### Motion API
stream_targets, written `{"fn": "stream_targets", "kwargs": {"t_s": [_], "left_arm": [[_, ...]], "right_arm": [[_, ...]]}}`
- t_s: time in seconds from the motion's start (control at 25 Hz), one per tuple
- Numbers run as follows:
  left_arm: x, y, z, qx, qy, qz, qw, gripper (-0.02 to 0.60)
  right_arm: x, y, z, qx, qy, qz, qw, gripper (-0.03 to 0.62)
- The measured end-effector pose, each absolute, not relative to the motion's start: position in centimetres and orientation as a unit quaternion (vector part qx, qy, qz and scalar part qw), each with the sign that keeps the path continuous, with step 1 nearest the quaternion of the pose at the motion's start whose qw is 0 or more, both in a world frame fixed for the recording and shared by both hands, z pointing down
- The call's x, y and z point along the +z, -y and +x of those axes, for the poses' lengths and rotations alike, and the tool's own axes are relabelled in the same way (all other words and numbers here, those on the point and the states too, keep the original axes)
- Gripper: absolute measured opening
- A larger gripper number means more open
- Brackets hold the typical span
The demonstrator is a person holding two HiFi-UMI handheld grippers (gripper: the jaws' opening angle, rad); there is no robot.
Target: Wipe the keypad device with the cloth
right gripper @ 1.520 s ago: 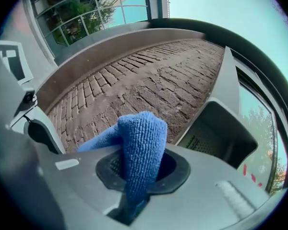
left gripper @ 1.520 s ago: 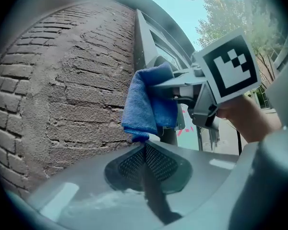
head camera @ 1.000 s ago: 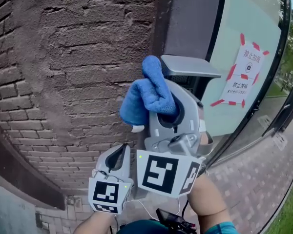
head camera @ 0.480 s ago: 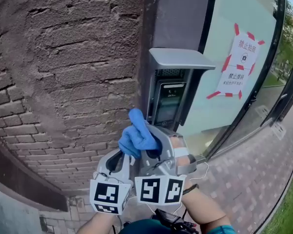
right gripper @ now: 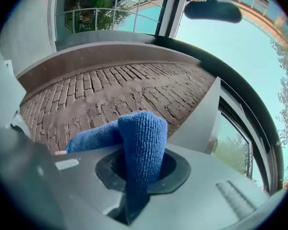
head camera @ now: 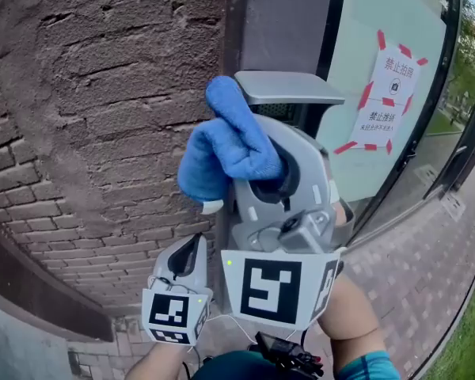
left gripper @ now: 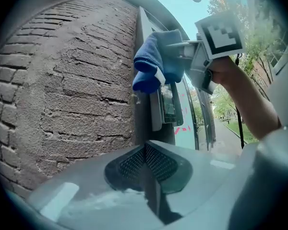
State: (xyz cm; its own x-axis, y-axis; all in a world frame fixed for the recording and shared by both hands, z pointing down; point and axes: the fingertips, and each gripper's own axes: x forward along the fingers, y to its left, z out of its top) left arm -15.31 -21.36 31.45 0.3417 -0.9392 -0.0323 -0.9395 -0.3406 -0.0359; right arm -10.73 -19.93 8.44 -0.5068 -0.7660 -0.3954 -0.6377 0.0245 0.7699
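- Wall (head camera: 103,133): rough, dark red-brown brick with deep mortar lines, filling my head view from 12 round to 9 o'clock.
- Glass (head camera: 356,46): a smooth, pale green pane in a dark frame at 2 o'clock. It carries a white paper sign (head camera: 392,93) held by red tape strips.
- Keypad (left gripper: 169,104): a slim, dark upright panel with a glossy screen, fixed where the brick meets the frame. Its flat grey hood (head camera: 297,87) juts out just above it. From the head view the right gripper covers most of it.
- Right gripper (head camera: 265,169): a rounded grey plastic shell raised in front of the keypad, with its jaws clamped on the cloth.
- Cloth (head camera: 226,145): blue, fine-looped microfibre, bunched into a fat fold that stands out at 11 o'clock from the jaws. A small white tag hangs at its lower edge. In the left gripper view it sits at 12 o'clock of the keypad's screen, and I cannot tell whether it touches.
- Left gripper (head camera: 188,261): smaller in view, at 7 o'clock of the right one. Its mesh-textured black pads are pressed together on nothing.
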Motion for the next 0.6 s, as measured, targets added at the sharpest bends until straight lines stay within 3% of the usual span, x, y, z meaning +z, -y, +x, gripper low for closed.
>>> {"fn": "stream_targets", "kwargs": {"t_s": [0.2,0.6], "left_arm": [[31.8,21.2,-15.5,0.000,-0.580,-0.814,0.023,-0.006],[34.4,21.7,-14.1,-0.023,-0.568,-0.822,0.001,-0.006]], "right_arm": [[13.3,21.9,-10.5,-0.469,0.727,0.484,0.136,0.041],[25.2,22.5,-8.5,-0.373,0.783,0.456,0.201,0.041]]}}
